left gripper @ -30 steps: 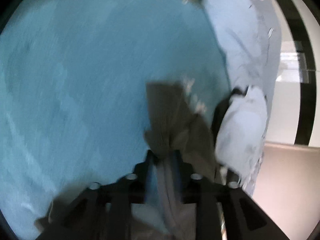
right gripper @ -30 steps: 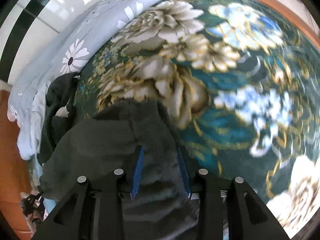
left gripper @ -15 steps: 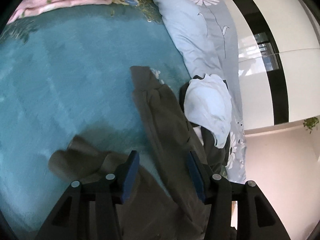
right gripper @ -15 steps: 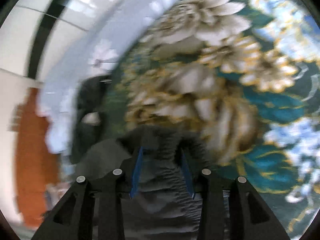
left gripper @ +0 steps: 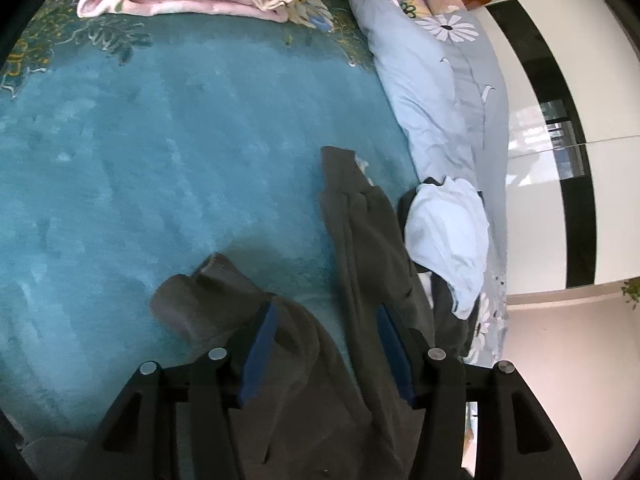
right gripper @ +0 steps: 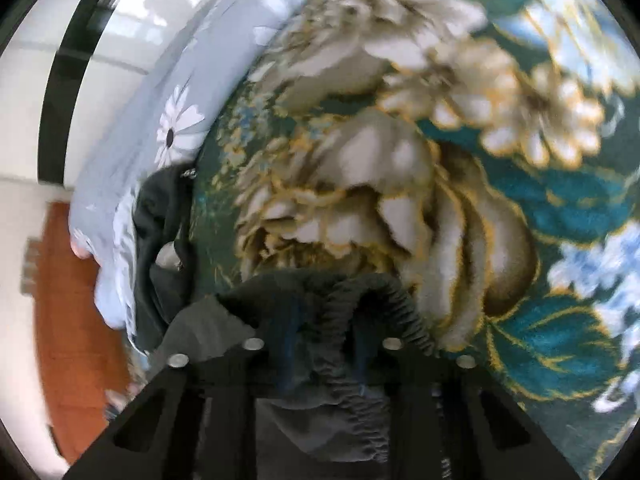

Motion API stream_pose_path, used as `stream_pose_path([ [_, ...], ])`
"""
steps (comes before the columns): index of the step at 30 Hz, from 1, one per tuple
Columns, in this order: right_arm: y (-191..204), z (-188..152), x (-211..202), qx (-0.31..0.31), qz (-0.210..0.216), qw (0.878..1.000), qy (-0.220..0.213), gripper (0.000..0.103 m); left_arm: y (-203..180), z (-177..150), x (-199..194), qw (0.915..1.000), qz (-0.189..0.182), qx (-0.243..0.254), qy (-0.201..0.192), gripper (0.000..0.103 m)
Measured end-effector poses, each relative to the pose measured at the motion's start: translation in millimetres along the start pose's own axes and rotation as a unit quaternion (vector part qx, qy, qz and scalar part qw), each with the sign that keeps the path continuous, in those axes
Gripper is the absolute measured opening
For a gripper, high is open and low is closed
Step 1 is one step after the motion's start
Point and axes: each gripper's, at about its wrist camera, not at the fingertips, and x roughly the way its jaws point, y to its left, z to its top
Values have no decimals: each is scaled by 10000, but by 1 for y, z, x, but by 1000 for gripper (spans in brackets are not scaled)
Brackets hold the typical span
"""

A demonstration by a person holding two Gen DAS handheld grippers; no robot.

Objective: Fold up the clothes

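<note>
Teal plush bedspread point(left gripper: 168, 168) with big cream-and-gold flowers woven into it is our working surface, with a pale blue daisy-print duvet point(left gripper: 436, 92) bunched along its far edge and a folded pink blanket point(left gripper: 180, 0) at the head. On it lie the dark grey fleece trousers point(left gripper: 360, 240), one leg stretched away from us toward the duvet, the other doubled short with its ribbed cuff point(left gripper: 216, 276) turned back. Our left gripper point(left gripper: 324, 344) stands released, its blue-padded fingers point(left gripper: 258, 344) spread wide above the fabric and pinching nothing, as far as we can see. Our right gripper point(right gripper: 324, 344) is clenched on the gathered elastic waistband point(right gripper: 380, 300) — the view is blurred, so we judge this from the cloth bunched between the fingers. To do this step well, we would keep the waistband taut and low with the right, then bring the left down onto the doubled leg near its cuff, taking both layers in one pinch. We would draw it out straight beside the long leg before any fold, since a crooked leg makes a lumpy stack. A crumpled pale blue garment point(left gripper: 448, 232) on some dark clothing lies just beside the long leg — we should pull away from it so nothing snags.
</note>
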Motion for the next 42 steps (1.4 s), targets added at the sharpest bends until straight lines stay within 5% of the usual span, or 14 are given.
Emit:
stream_pose_path([
  [3, 17, 10, -32, -98, 274, 9976, -627, 17, 2, -1, -3, 9999, 114, 30, -24, 61],
  [5, 23, 17, -43, -36, 81, 9950, -997, 17, 4, -1, 0, 9993, 371, -9, 50, 63],
  [10, 26, 17, -27, 49, -520, 9956, -778, 19, 13, 0, 2, 9987, 443, -231, 142, 63],
  [17, 43, 3, -62, -109, -553, 9925, -1087, 38, 17, 2, -10, 9993, 324, -166, 75, 63],
  [20, 53, -29, -99, -580, -389, 9888, -1320, 46, 19, 3, -14, 9994, 223, -196, 183, 63],
  [25, 34, -102, -119, -919, -594, 9879, -1100, 51, 19, 4, -25, 9992, 314, -135, 209, 64],
  [32, -41, -204, -102, 163, -558, 9974, -421, 51, 35, 0, -12, 9900, 836, -525, 1005, 64],
  [37, -54, -223, -95, 546, -327, 9975, -302, 52, 28, -16, 12, 9846, 761, -379, 1526, 65],
  [42, -55, -219, -80, 807, -264, 9959, -308, 63, 26, -24, 25, 9881, 801, -429, 1239, 70],
])
